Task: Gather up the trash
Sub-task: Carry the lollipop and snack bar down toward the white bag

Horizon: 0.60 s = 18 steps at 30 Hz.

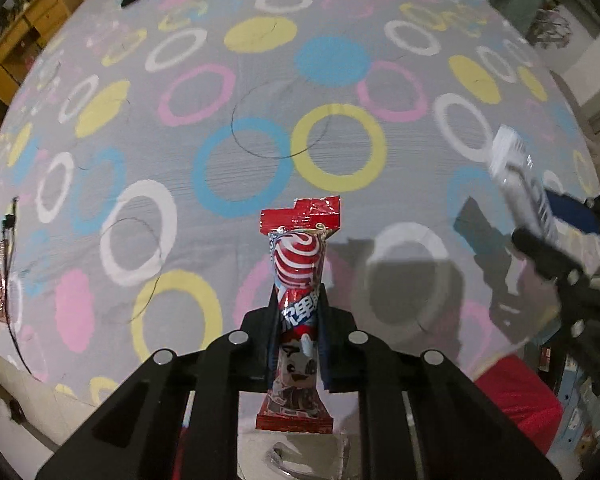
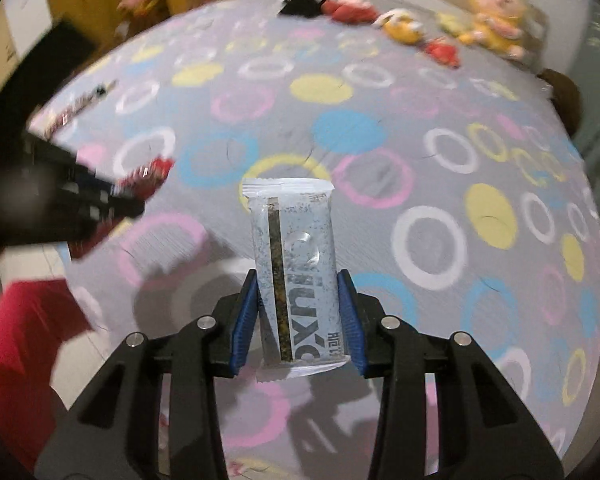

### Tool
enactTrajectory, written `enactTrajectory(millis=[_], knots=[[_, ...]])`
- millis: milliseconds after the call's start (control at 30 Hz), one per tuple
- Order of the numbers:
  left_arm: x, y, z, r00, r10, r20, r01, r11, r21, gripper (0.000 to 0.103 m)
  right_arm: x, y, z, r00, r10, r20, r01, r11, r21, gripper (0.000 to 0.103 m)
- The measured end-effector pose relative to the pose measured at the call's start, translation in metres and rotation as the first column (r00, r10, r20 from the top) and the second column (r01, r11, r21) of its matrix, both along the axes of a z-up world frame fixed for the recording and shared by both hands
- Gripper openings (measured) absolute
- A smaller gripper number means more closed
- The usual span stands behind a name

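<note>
Left gripper [image 1: 296, 344] clamped on red lollipop wrapper [image 1: 298, 280], long axis along fingers; right gripper [image 2: 298, 312] pinching grey-blue snack wrapper [image 2: 296, 276] likewise; red bin [image 1: 516, 404] nearer right.

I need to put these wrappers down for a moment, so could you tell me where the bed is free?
The bedspread's broad middle is bare. Crowded spots: plush toys along the far edge, and a dark wrapper with a cord at its left edge.

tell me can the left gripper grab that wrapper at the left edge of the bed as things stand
Probably not yet. The left gripper is already shut on a red wrapper, so its jaws are full. The way over the bed to the edge wrapper looks free otherwise.
</note>
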<state>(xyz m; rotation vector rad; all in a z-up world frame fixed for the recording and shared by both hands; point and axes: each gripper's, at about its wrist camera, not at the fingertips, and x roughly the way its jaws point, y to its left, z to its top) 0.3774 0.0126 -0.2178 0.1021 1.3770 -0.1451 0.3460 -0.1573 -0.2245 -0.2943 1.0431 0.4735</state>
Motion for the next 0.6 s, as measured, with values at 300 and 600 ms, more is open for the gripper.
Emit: enactTrajectory(millis=[300, 600], knots=[[-0.087, -0.020, 0.062, 0.991, -0.064, 0.119, 0.068, 0.997, -0.031, 0.016, -0.067, -0.019, 0.078, 0.986, -0.145, 0.088, 0.141, 0.989, 0.050, 0.039], [-0.164, -0.039, 0.093, 0.976, -0.114, 0.188, 0.121, 0.992, -0.030, 0.016, -0.145, -0.022, 0.113, 0.968, -0.201, 0.151, 0.189, 0.978, 0.088, 0.039]])
